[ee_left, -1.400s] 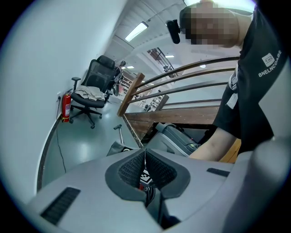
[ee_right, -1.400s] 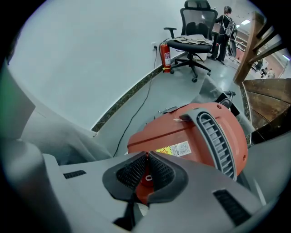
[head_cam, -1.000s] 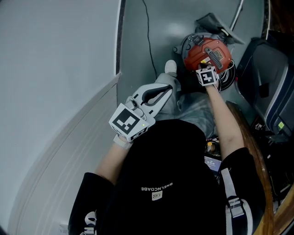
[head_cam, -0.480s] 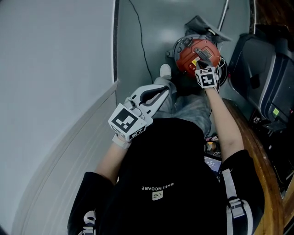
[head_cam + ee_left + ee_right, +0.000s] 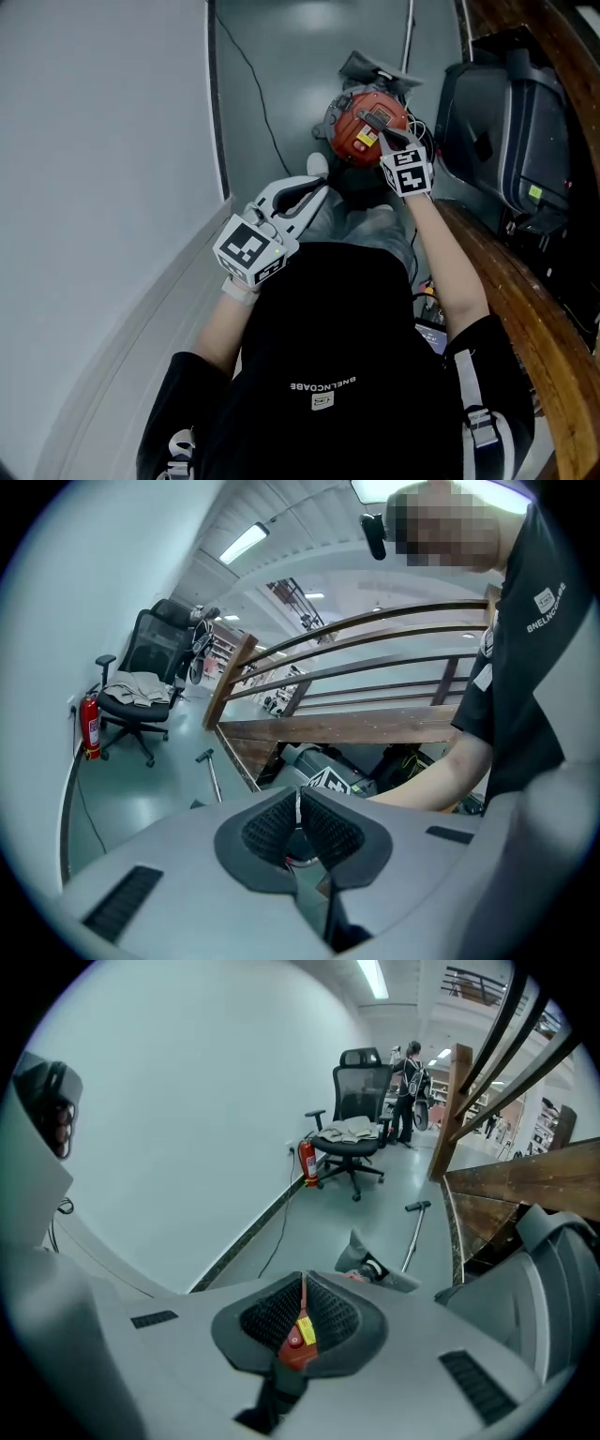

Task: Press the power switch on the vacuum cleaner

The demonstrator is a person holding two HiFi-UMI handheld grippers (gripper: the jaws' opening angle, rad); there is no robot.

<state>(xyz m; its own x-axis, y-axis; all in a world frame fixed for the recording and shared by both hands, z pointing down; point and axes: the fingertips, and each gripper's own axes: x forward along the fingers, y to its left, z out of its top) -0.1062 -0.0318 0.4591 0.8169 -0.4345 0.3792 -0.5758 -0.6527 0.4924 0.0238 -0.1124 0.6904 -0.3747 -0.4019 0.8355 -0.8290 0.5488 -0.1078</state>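
The vacuum cleaner (image 5: 361,131) is a round red canister with a dark handle on top, standing on the grey floor ahead of my feet. My right gripper (image 5: 382,141) is shut, and its tips rest at the canister's top by the handle. In the right gripper view the red body with a yellow label (image 5: 301,1333) shows just behind the shut pads (image 5: 328,1316); the switch itself is hidden. My left gripper (image 5: 314,190) hangs in the air over my left knee, shut with nothing in it, well short of the vacuum. Its pads (image 5: 323,829) meet at the tips.
A black cord (image 5: 246,67) runs along the wall skirting. The vacuum's grey nozzle (image 5: 371,67) and wand (image 5: 410,33) lie beyond it. A dark machine (image 5: 497,122) and a wooden rail (image 5: 525,309) close in on the right. An office chair (image 5: 358,1101) and a fire extinguisher (image 5: 307,1162) stand farther off.
The head view has swung, so the vacuum sits higher and further left. My right gripper has stayed at the canister's top, tips shifted toward the handle. The left gripper has hardly moved.
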